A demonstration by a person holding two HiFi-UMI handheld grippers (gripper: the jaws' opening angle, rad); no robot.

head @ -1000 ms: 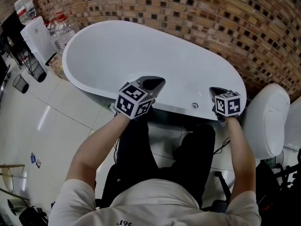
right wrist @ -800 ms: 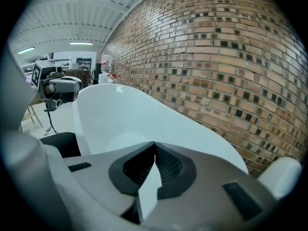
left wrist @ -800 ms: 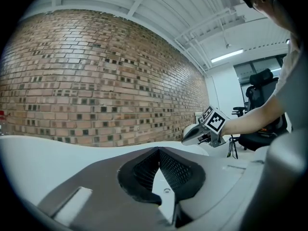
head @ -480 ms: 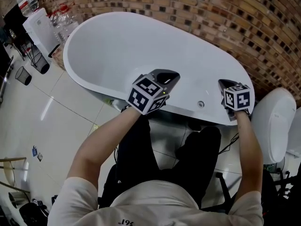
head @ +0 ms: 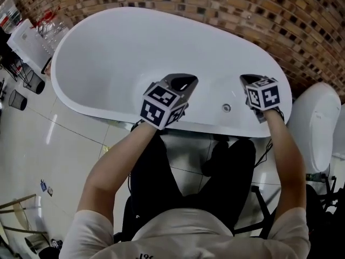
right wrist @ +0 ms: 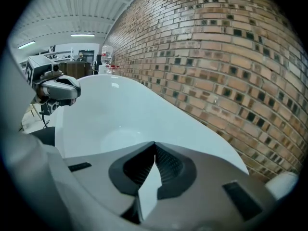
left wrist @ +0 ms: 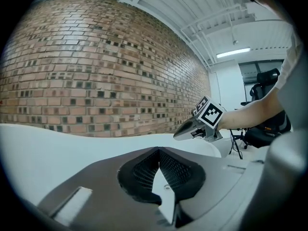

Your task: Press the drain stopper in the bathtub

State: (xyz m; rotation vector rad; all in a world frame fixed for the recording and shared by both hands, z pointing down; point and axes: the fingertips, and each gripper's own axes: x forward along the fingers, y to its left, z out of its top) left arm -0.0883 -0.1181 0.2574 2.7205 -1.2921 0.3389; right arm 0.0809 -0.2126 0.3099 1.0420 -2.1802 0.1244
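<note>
The white oval bathtub [head: 108,58] fills the upper middle of the head view. No drain stopper shows in any view. A small round metal fitting [head: 226,108] sits on the tub's near rim, between the two grippers. My left gripper [head: 186,80] hangs over the near rim and points into the tub, jaws shut with nothing in them [left wrist: 158,150]. My right gripper [head: 248,80] hovers over the rim to the right of the fitting, also shut and empty [right wrist: 155,145]. Each gripper shows in the other's view: right [left wrist: 179,136], left [right wrist: 74,93].
A brick wall [head: 259,20] curves behind the tub. A white rounded fixture [head: 311,136] stands right of the tub. Water bottles and a white box [head: 29,36] sit at the far left end, with wire bins [head: 19,99] on the tiled floor [head: 48,144].
Both grippers have moved forward over the tub's near rim, the right one now beyond the rim edge. The head view has shifted, so the tub sits lower and more to the left.
</note>
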